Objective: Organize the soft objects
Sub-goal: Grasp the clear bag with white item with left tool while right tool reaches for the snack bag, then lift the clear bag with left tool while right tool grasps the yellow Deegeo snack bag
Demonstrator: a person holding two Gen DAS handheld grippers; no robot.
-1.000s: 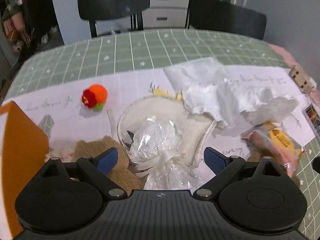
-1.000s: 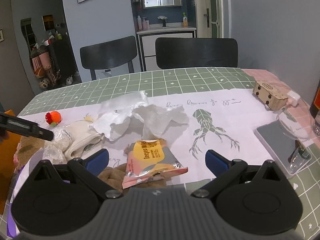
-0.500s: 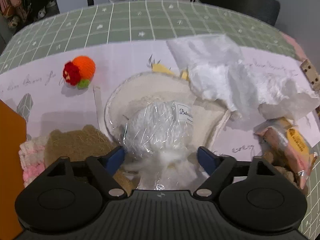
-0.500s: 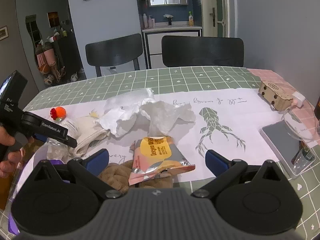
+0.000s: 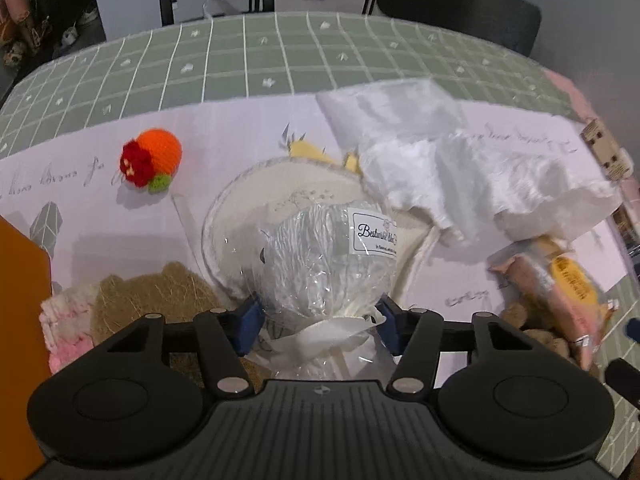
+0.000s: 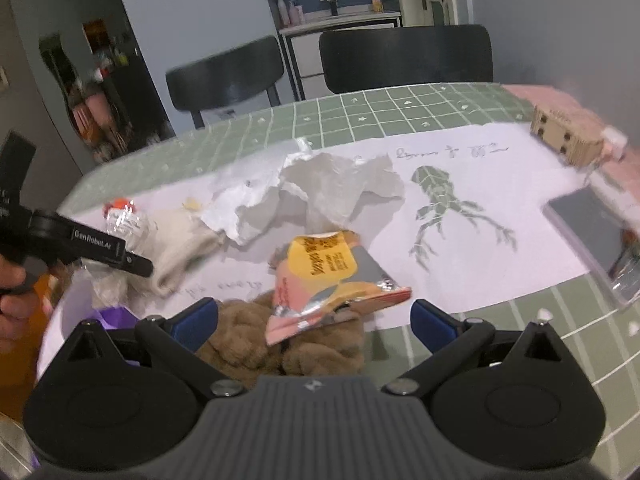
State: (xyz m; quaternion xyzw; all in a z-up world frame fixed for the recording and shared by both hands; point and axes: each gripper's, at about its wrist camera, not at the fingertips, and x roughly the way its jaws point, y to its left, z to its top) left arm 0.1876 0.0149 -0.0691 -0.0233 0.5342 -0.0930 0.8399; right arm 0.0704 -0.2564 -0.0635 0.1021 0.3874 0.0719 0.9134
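A white soft bundle in clear crinkly wrap (image 5: 320, 256) lies on a round cream cloth (image 5: 248, 204). My left gripper (image 5: 319, 320) straddles the wrap's tied neck; its jaws are closing and both blue pads touch the wrap. The right wrist view shows this gripper from the side (image 6: 120, 256), held by a person's hand (image 6: 12, 300). My right gripper (image 6: 314, 316) hangs open over a brown plush (image 6: 248, 340) with a pink-and-yellow snack packet (image 6: 328, 272) lying on it; its pads touch neither.
An orange crochet ball (image 5: 154, 158) sits at the left, crumpled white sheets (image 5: 460, 168) at the right. A brown fibre pad (image 5: 152, 292), pink fluff (image 5: 66, 320) and an orange box (image 5: 20, 300) lie near me. A wooden block (image 6: 564, 140) and grey slab (image 6: 588, 232) stand far right.
My left gripper came down over the wrapped bundle and its jaws narrowed from wide apart until they touch the wrap. The right gripper tilted a little and stayed open.
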